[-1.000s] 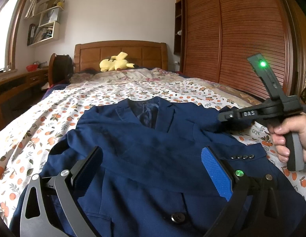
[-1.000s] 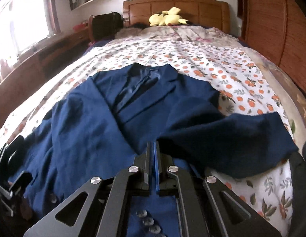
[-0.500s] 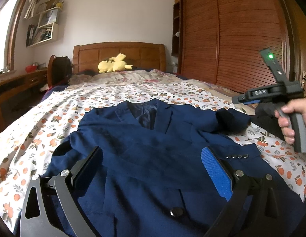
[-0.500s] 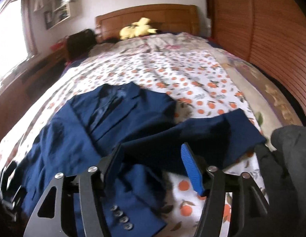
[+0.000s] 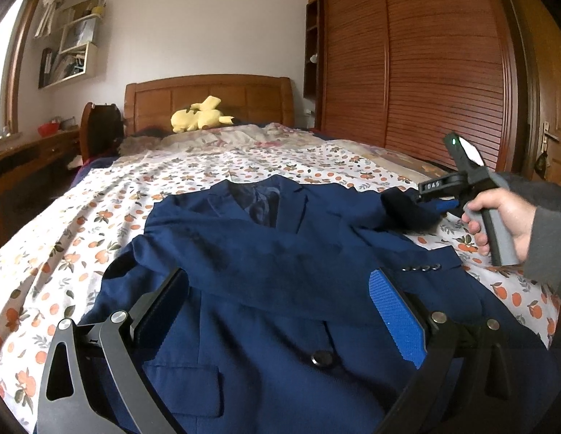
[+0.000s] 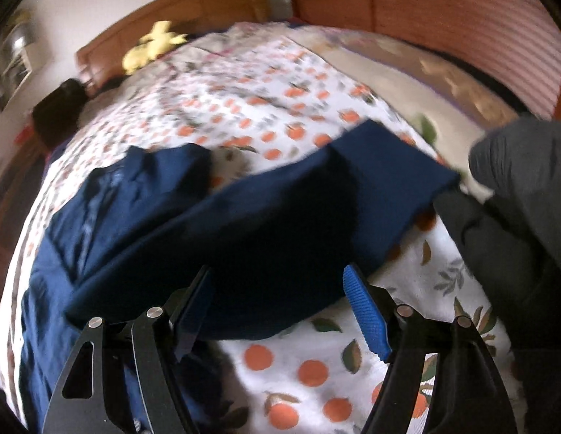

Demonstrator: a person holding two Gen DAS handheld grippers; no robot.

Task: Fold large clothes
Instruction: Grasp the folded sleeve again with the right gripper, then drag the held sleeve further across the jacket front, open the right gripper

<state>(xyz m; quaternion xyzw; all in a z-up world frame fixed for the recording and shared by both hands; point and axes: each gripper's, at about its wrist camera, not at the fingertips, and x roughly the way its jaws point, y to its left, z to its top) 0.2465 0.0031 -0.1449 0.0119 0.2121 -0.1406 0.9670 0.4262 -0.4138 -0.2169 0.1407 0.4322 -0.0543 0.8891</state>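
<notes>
The navy blazer (image 5: 280,271) lay face up across the bed (image 5: 110,195), collar toward the headboard. Left gripper (image 5: 280,311) hung over its lower front, jaws wide open, gripping nothing. Right gripper (image 6: 280,307), jaws spread too, was right at the loose sleeve (image 6: 298,199) by the bed's right edge.

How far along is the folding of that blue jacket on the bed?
Early on. Done: the blue jacket lies flat, front up, with one sleeve folded across its chest. In hand: the right hand-held gripper, open, sits at the other sleeve, which stretches out over the bedsheet. The left hand-held gripper is open above the jacket. Left: that sleeve and the body folds.
</notes>
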